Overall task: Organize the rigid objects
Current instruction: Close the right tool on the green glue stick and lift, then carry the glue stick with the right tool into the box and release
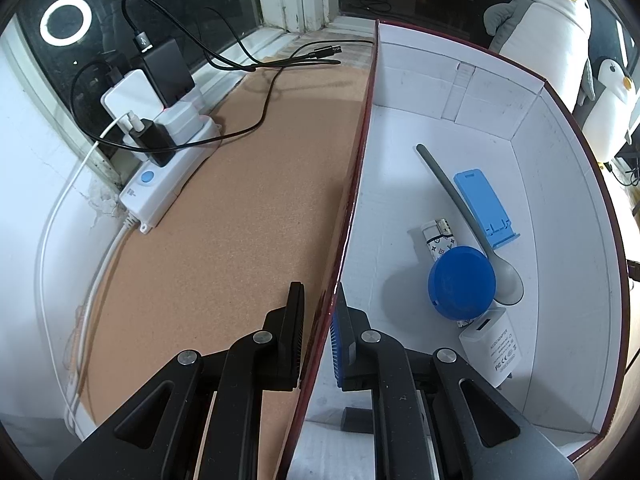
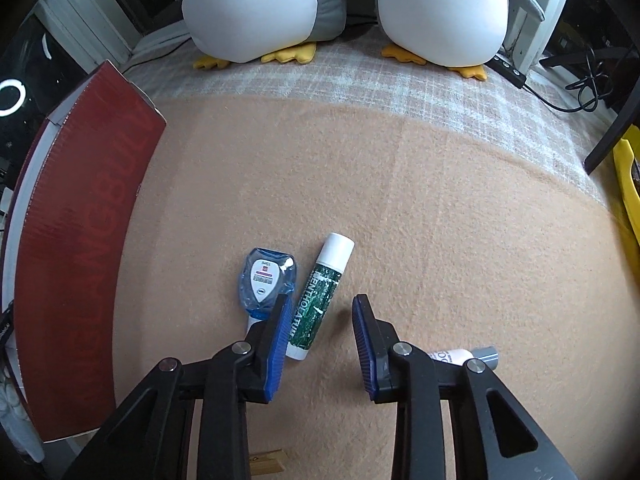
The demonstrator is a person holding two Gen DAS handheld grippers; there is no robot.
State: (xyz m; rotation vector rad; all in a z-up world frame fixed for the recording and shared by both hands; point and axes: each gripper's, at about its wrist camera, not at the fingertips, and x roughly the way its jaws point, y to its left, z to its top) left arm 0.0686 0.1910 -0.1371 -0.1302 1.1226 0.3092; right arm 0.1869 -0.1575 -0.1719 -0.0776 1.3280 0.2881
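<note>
Fuzzy matt blanket [image 2: 420, 208]; glossy red cardboard box [image 1: 460, 92]; plastic lip-balm tube [image 2: 320, 300].

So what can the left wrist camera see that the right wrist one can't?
Only the left wrist view looks inside the box: a blue lid, grey spoon, lighter, blue phone stand and white charger, plus a power strip outside. The left gripper has its jaws astride the box wall.

Only the right wrist view shows the lip balm, correction tape and the open right gripper.

Both show the red box, the tan cloth and the plush penguins.
</note>
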